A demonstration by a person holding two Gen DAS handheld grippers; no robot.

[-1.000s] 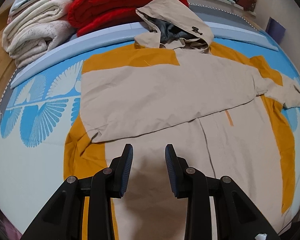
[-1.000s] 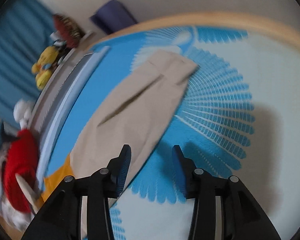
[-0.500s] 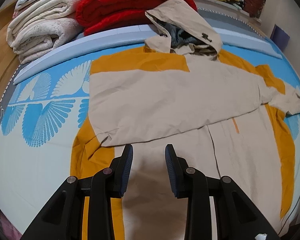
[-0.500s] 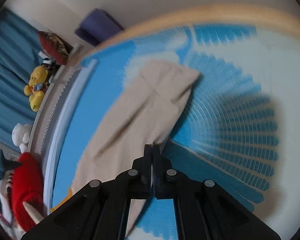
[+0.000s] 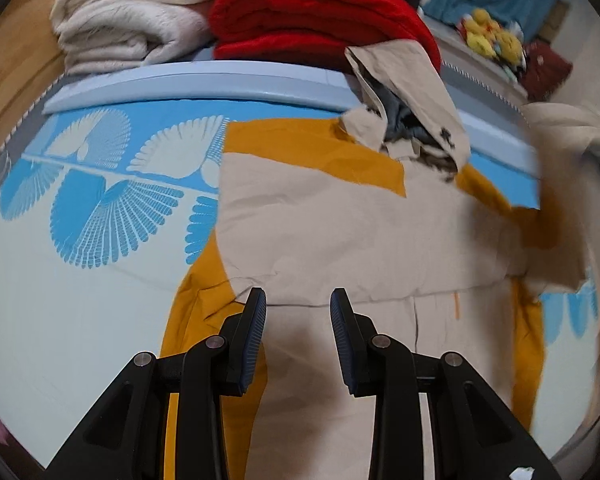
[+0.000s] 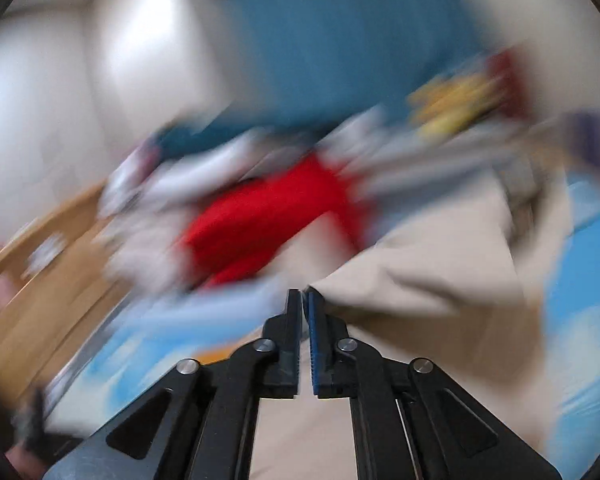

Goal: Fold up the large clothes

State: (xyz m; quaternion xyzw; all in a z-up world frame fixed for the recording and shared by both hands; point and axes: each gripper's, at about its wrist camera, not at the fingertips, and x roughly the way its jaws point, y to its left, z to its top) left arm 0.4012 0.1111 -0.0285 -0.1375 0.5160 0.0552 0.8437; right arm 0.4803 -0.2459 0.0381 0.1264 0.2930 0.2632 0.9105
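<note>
A beige and mustard hooded jacket (image 5: pixel 340 232) lies flat on the bed, hood (image 5: pixel 412 92) toward the pillows. One sleeve is folded across its chest. My left gripper (image 5: pixel 298 304) hovers over the jacket's lower body, open, with nothing between its fingers. In the blurred right wrist view my right gripper (image 6: pixel 305 300) pinches the edge of the other beige sleeve (image 6: pixel 440 272) at its fingertips. Its jaws are opening slightly, with the cloth still between them. In the left wrist view that sleeve (image 5: pixel 568 132) hangs lifted and blurred at the right edge.
Folded red blanket (image 5: pixel 312 16) and cream blankets (image 5: pixel 132 12) are stacked behind a pale blue bolster (image 5: pixel 200 84) at the bed's head. Plush toys (image 5: pixel 488 36) sit at the far right. A blue-and-white patterned sheet (image 5: pixel 80 240) lies left of the jacket.
The right gripper shut on the outstretched sleeve's cuff and swung it up and over toward the jacket's body. The left gripper rose, shifted and rolled, staying open.
</note>
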